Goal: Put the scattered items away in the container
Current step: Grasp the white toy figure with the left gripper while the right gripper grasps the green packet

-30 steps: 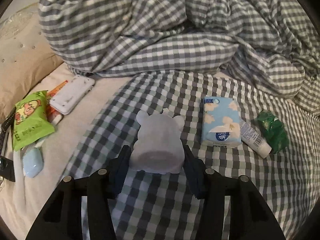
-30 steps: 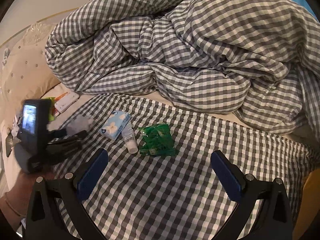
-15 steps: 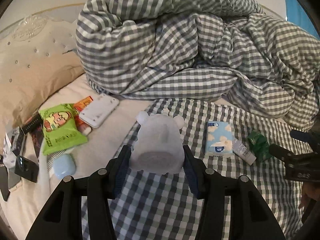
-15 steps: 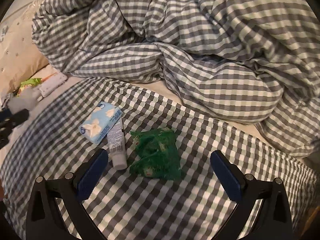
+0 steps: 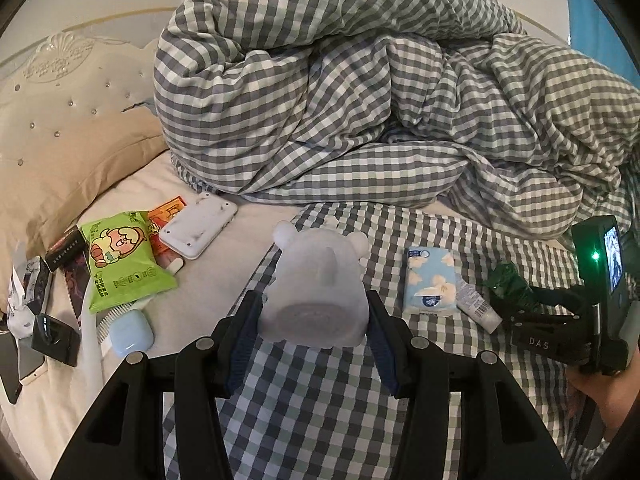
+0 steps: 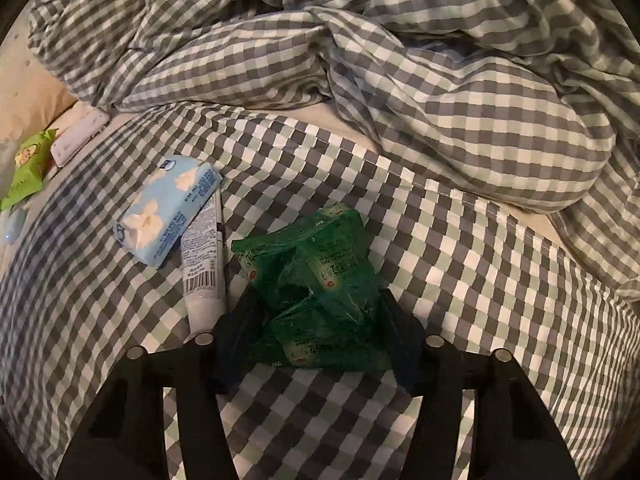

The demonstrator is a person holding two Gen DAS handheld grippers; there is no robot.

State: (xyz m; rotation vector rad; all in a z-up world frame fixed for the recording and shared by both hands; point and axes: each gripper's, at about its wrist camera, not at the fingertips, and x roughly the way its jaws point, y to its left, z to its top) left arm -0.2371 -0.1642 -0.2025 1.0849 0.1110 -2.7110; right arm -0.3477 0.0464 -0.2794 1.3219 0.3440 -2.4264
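My left gripper [image 5: 313, 300] is shut on a white bear-shaped figure [image 5: 320, 276], held up over the checked sheet [image 5: 320, 400]. A crumpled green packet [image 6: 316, 280] lies on the sheet between the fingers of my right gripper [image 6: 316, 316]. Its jaws are closing and the pads touch both sides of the packet. Left of it lie a white tube [image 6: 202, 264] and a light blue tissue pack [image 6: 168, 208]. In the left wrist view the green packet [image 5: 506, 284] shows at the right. No container shows in either view.
A bunched checked duvet [image 5: 360, 100] fills the back of the bed, with a beige pillow [image 5: 60, 152] at the left. On the bare sheet at the left lie a green snack bag [image 5: 120, 260], a white flat case [image 5: 198, 230], a pale blue case [image 5: 131, 332] and several dark items [image 5: 56, 332].
My right gripper has come down over the green packet and its jaws have narrowed onto it. My left gripper rose with the bear figure, then held still.
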